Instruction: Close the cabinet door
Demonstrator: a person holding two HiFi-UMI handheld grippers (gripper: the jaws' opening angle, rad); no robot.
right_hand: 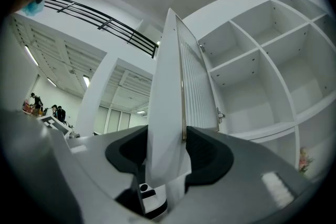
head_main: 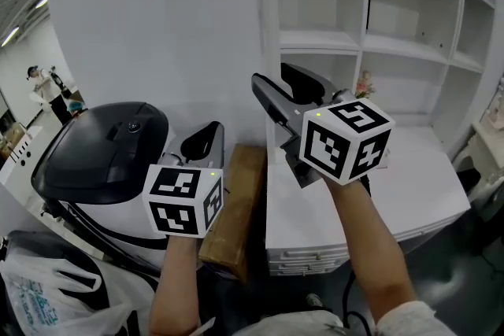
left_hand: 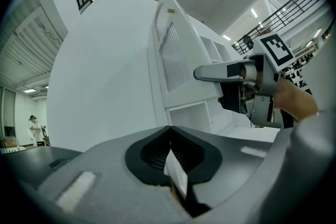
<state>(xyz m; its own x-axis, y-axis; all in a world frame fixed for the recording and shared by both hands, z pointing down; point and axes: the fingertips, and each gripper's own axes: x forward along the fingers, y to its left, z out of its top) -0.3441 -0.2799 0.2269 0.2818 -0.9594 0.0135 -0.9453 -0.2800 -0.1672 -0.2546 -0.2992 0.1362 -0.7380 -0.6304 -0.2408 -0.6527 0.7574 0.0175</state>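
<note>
Clamping the open cabinet door (right_hand: 167, 107) by its near edge, the right tongs (right_hand: 167, 157) are hiding its lower end. The left tongs (left_hand: 170, 157) are hanging near it, pressed together; a white sliver (left_hand: 176, 176) in their slit is proving hard to identify.

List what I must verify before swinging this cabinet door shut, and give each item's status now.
1. Cabinet door stands open, free edge toward the grippers: ok.
2. Door edge sits between the jaws of the right gripper: ok.
3. Both pads press firmly on the door: cannot tell; they look close against it.
4. Upper shelves show nothing sticking out into the swing: ok.
5. Small flower ornament in a lower compartment is set back far enough: cannot tell.
6. Left gripper has its jaws together, is apart from the door and sits to its left in the head view: ok.
</note>
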